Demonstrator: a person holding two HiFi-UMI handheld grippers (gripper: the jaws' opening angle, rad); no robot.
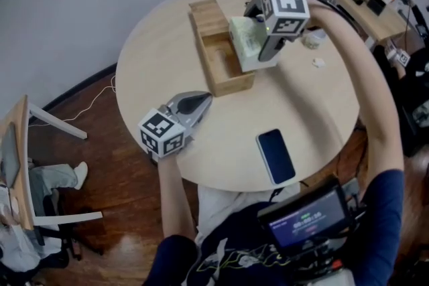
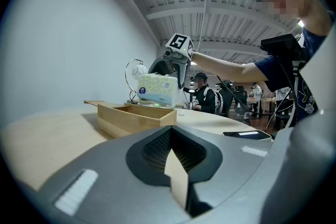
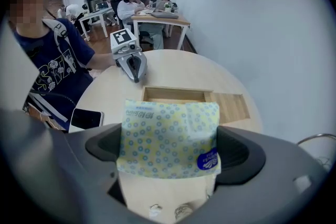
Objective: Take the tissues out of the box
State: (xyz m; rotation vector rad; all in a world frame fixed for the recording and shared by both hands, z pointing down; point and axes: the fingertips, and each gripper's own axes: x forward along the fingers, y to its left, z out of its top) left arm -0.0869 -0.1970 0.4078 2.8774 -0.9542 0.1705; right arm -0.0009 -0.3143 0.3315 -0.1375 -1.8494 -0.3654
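Right gripper view: the R tongs (image 3: 168,157) are clamping a soft tissue pack (image 3: 168,136), pale w/ a yellow-and-blue dot print, one jaw pressing on each short end. The pack's long axis is running straight across the jaws, so it is filling the gap btwn them.

Beyond and below the pack, the open wooden box (image 3: 173,90) is lying empty on the round table (image 3: 173,68), w/ its long side running across in front of the R tongs. In the left gripper view the pack is hanging above the box's rim, not touching it. My guess is the lift-out is about done and what's left is carrying the pack sideways and setting it down.

Head view: the L tongs (image 1: 194,104) are resting on the table at the box's near end, jaws drawn together w/ nothing btwn them, pointing toward the box. They are well apart from the pack, so the R tongs are the ones doing the work. A dark phone (image 1: 275,155) is lying flat on the table to the right of the L tongs.
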